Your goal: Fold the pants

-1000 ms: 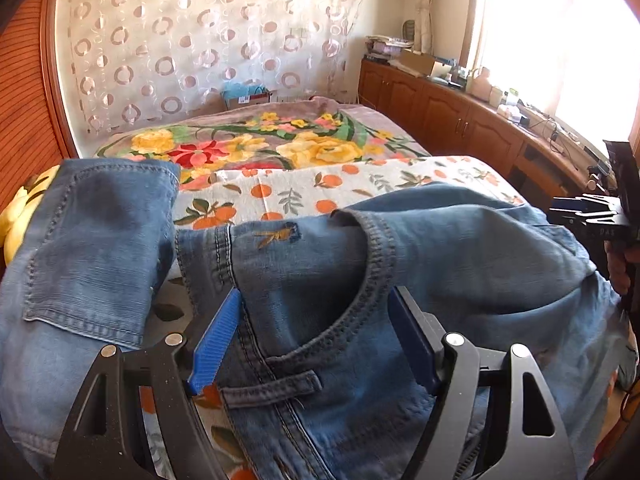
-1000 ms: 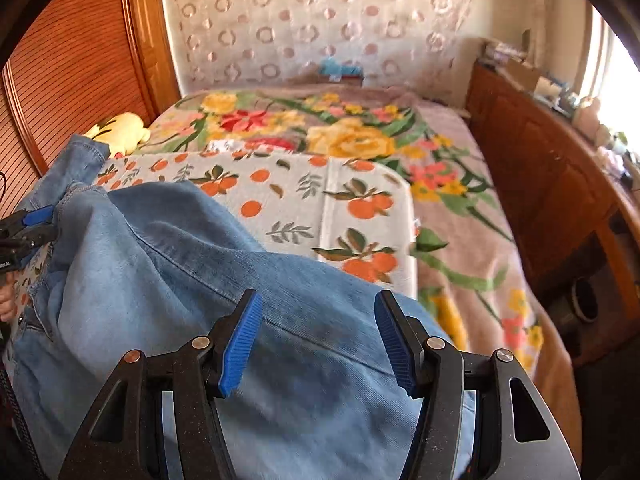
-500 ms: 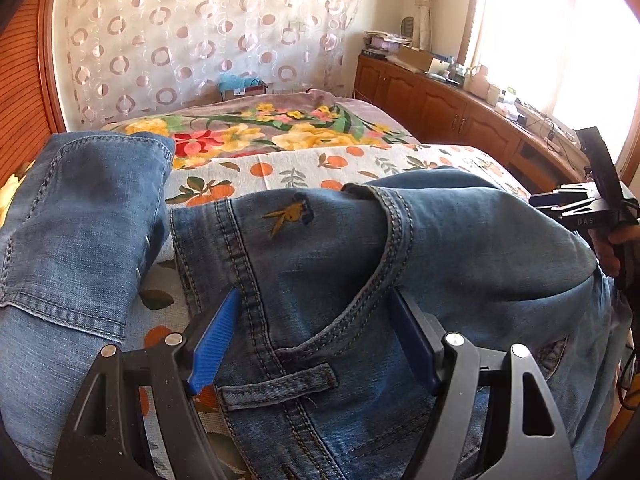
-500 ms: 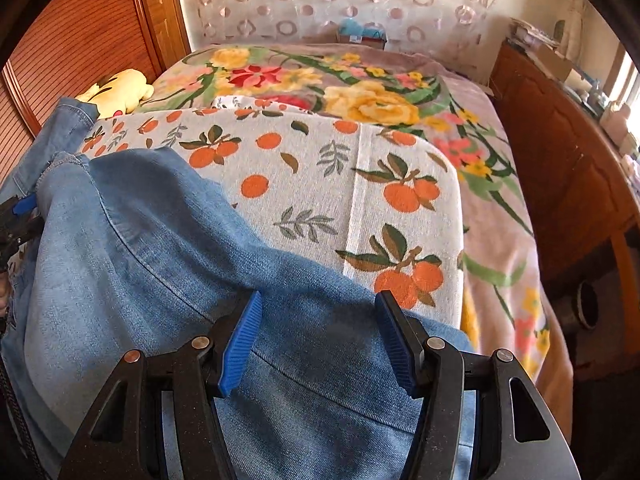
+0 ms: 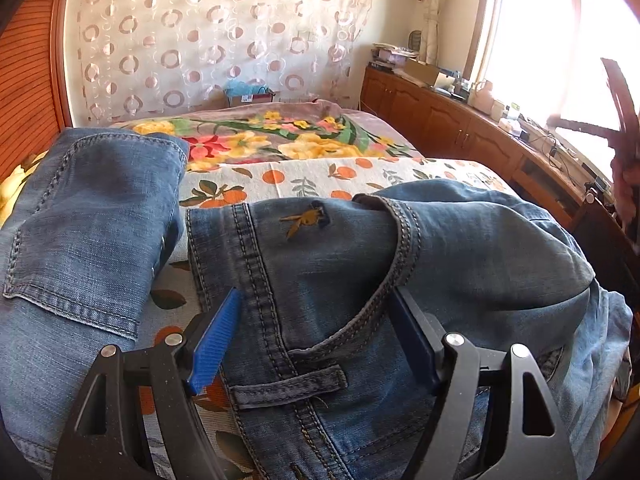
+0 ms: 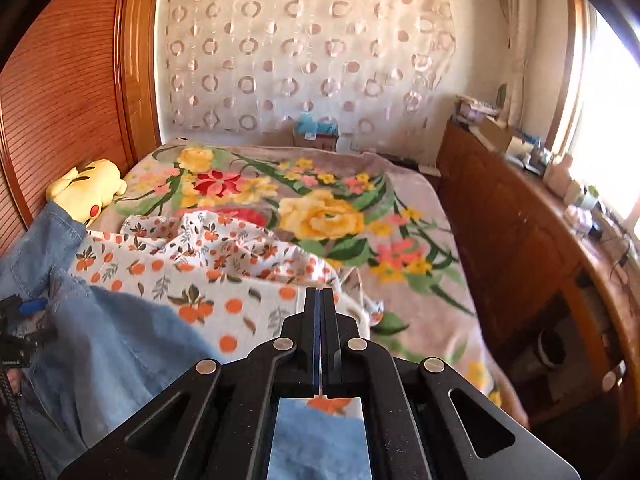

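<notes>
While the left tool [image 5: 312,344] is sitting released, w/ its blue pads straddling the waistband and belt loop of the pants [image 5: 360,264] w/o squeezing, the denim is lying bunched across the near end of the bed [image 6: 404,280]. One leg is draping off toward the left. The right tool [image 6: 320,300] is hanging above the bed w/ jaws having just snapped together, clenched on nothing, pants below and left of it. Under the jeans an orange-print sheet [image 6: 224,280] is wrinkling over a floral blanket [image 6: 320,216]. Farther back, a yellow plush toy [image 6: 90,188] is resting by the wooden headboard [image 6: 60,92], w/ a circle-pattern curtain [image 6: 304,56] behind.
</notes>
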`<action>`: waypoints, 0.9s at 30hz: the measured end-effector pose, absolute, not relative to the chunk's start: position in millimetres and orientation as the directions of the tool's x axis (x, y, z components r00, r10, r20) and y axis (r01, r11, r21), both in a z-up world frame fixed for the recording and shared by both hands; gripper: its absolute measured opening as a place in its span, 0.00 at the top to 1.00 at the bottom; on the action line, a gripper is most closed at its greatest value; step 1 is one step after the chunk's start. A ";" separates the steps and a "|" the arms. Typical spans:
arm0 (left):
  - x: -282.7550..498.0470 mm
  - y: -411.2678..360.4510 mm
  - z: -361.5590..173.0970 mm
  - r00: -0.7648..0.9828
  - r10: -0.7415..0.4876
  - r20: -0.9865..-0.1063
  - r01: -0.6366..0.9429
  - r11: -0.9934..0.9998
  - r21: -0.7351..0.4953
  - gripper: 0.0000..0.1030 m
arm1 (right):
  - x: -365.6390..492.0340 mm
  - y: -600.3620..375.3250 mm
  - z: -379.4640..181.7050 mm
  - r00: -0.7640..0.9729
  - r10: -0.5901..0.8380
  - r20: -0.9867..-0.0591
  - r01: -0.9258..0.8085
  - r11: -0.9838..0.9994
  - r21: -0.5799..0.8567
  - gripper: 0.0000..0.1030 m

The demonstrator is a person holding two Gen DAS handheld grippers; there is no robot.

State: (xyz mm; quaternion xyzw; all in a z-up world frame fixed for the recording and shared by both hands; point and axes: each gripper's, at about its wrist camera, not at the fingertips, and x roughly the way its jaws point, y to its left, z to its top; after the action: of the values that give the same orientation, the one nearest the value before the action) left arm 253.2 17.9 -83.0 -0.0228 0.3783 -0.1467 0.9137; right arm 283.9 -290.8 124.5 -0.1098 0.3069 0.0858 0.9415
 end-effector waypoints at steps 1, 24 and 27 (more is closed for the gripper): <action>253.1 18.5 -83.2 0.671 -0.285 -0.684 0.250 0.956 -0.153 0.26 | 288.6 -288.1 127.5 0.790 0.095 -0.606 -0.239 0.957 -0.161 1.00; 258.8 46.2 -59.0 0.697 -0.244 -0.674 0.182 0.970 -0.163 0.26 | 309.4 -305.5 34.4 0.513 0.221 -0.829 -0.410 0.912 -0.011 0.48; 272.6 48.0 -62.7 0.662 -0.237 -0.711 0.173 0.971 -0.163 0.26 | 313.3 -312.1 35.8 0.516 0.235 -0.824 -0.415 0.910 0.000 0.47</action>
State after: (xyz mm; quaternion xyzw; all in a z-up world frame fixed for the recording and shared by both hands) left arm 272.6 48.0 -62.7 -0.0405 0.3952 -0.1127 0.9108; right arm 313.3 -312.1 35.8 -0.0988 0.4547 0.1879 0.8650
